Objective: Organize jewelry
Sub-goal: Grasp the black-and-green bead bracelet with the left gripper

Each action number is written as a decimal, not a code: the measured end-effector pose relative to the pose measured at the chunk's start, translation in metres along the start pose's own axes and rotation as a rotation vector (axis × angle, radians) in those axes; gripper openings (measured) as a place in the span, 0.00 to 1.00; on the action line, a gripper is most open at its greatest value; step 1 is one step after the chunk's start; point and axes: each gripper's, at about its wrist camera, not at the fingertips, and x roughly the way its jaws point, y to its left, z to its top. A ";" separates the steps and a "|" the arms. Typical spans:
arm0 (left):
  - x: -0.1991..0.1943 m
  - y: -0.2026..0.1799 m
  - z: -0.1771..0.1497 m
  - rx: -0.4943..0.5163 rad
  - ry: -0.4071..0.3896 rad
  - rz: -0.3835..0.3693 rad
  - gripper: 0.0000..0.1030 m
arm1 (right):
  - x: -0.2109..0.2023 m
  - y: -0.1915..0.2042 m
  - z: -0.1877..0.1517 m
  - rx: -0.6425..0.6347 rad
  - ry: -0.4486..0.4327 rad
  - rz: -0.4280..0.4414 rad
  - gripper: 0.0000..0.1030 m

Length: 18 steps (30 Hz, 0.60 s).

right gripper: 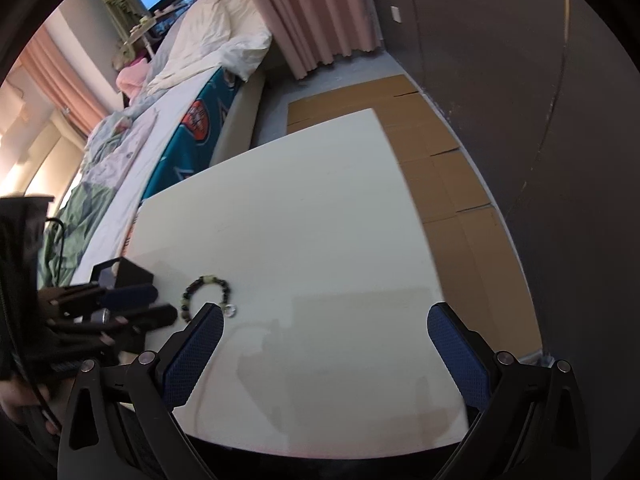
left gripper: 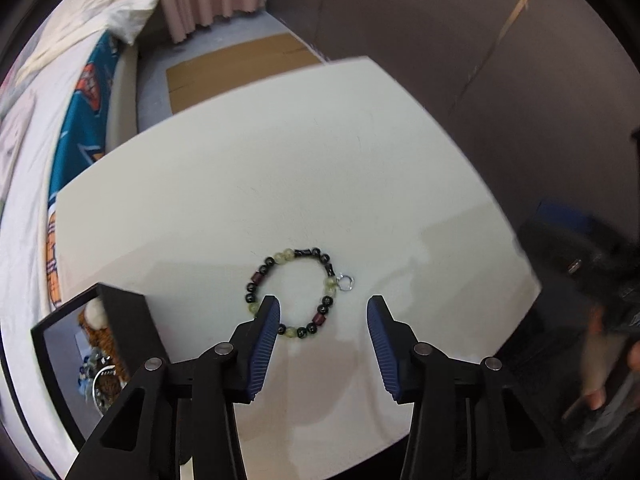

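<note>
A bracelet (left gripper: 308, 253) of dark, pale green and maroon beads lies flat on the white table (left gripper: 320, 160), with a small silver ring (left gripper: 346, 283) at its right side. My left gripper (left gripper: 324, 308) is open just above it. Its left finger covers the bracelet's lower left arc, and the right half lies between the blue pads without touching them. In the right wrist view the bracelet (right gripper: 188, 292) and silver ring (right gripper: 230, 311) sit left of my right gripper (right gripper: 325, 314). That gripper stands wide open over bare table with nothing between its fingers. The left gripper (right gripper: 164, 305) reaches in from the left.
An open black box (left gripper: 120, 320) holding several jewelry pieces stands at the table's left edge, also seen as the black box (right gripper: 120, 270). A bed (right gripper: 180, 92) runs along the far left. Flattened cardboard (right gripper: 440, 168) covers the floor beside a dark wall. A person's blurred hand (left gripper: 600, 364) is at the right.
</note>
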 end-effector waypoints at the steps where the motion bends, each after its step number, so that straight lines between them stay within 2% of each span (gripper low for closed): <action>1: 0.005 -0.002 0.000 0.006 0.011 0.011 0.45 | -0.002 -0.003 0.001 0.006 -0.012 0.004 1.00; 5: 0.021 -0.007 0.002 0.033 0.050 0.040 0.44 | 0.001 -0.005 0.002 -0.013 0.001 0.003 1.00; 8: 0.033 -0.009 0.004 0.046 0.083 0.079 0.26 | 0.005 -0.003 0.003 -0.018 0.012 -0.009 1.00; 11: 0.041 -0.011 0.005 0.059 0.093 0.103 0.25 | 0.004 -0.005 0.005 -0.005 -0.004 -0.031 1.00; 14: 0.043 -0.011 0.003 0.064 0.089 0.106 0.24 | 0.003 -0.002 0.006 -0.015 -0.013 -0.015 1.00; 16: 0.043 -0.012 0.002 0.077 0.082 0.114 0.10 | 0.004 0.001 0.005 -0.028 -0.008 -0.004 1.00; 18: 0.040 -0.007 0.003 0.057 0.073 0.076 0.08 | 0.008 0.005 0.004 -0.041 0.009 0.006 1.00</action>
